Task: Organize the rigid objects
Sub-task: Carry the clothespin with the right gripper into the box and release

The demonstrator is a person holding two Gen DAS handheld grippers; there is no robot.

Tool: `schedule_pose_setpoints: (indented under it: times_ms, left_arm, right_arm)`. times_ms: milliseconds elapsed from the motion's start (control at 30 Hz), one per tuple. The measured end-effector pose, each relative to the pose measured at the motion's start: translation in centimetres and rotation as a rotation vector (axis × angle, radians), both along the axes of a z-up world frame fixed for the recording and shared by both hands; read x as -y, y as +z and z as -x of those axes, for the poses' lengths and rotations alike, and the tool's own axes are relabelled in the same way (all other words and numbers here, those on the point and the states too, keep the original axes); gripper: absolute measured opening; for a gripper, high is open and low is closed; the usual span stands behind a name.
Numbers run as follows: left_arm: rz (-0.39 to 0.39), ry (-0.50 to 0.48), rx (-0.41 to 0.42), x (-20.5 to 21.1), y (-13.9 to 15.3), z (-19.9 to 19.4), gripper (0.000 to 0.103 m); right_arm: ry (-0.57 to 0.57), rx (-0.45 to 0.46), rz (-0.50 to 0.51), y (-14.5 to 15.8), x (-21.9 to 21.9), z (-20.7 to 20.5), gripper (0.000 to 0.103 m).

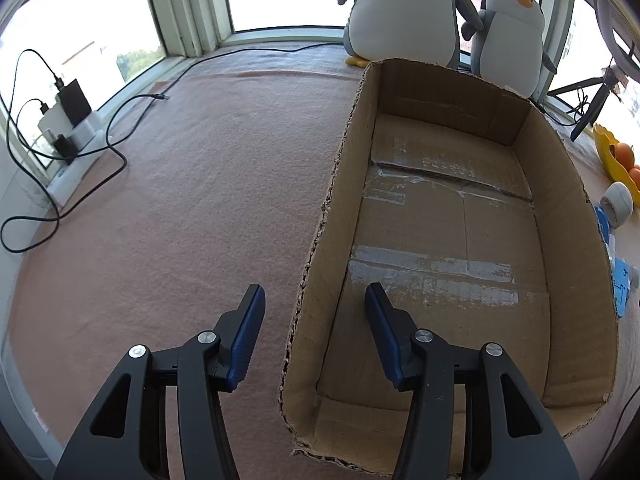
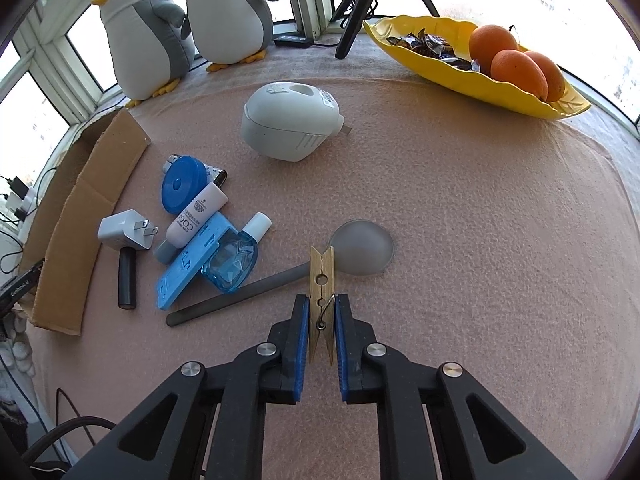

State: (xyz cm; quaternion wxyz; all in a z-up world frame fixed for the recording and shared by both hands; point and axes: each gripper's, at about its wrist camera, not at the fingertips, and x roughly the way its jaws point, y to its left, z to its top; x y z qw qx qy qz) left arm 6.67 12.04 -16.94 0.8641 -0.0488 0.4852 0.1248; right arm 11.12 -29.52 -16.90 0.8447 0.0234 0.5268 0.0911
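Presently, the cardboard box (image 1: pixel 460 216) serves as landmark: its floor is bare, so the sorting has, by this judgement, barely begun. Left of the box lies open pink cloth on the desk (image 1: pixel 200 200), and the left tool (image 1: pixel 316 304) hangs with its pads spread, straddling the box's near left wall, holding nothing. Right of the box, just outside its wall, a cluster waits: white charger (image 2: pixel 124 230), black cylinder (image 2: pixel 127 278), blue case (image 2: pixel 192 264), blue round lid (image 2: pixel 180 184), white tube (image 2: pixel 198 216) and clear blue bottle (image 2: pixel 236 258). Further right, the right tool (image 2: pixel 322 316) pinches a wooden clothespin (image 2: pixel 322 292) over the grey spoon (image 2: pixel 280 276). Beyond, a white device (image 2: pixel 288 124) and yellow fruit tray (image 2: pixel 472 64). Room for travel: clear cloth right of the spoon; the box's ragged rim must be cleared on entry.
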Motion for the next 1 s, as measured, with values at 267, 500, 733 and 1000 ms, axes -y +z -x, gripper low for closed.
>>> schedule_pose_setpoints:
  times_ms: [267, 500, 733, 1000]
  left_arm:
    - [-0.002, -0.003, 0.007, 0.1, 0.0, 0.1, 0.052]
    - [0.0, -0.005, 0.013, 0.0, 0.0, 0.1, 0.052]
    - [0.003, -0.006, 0.018, 0.0, 0.0, 0.1, 0.052]
    - [0.007, -0.003, 0.021, 0.0, 0.0, 0.2, 0.052]
  right_arm:
    - [0.033, 0.065, -0.053, 3.7, -2.9, 1.0, 0.011]
    - [0.162, 0.139, -0.087, 6.7, -9.2, 1.7, 0.011]
    - [0.28, 0.155, -0.118, 7.5, -15.1, 2.3, 0.011]
    - [0.376, 0.142, -0.142, 7.2, -20.7, 3.1, 0.011]
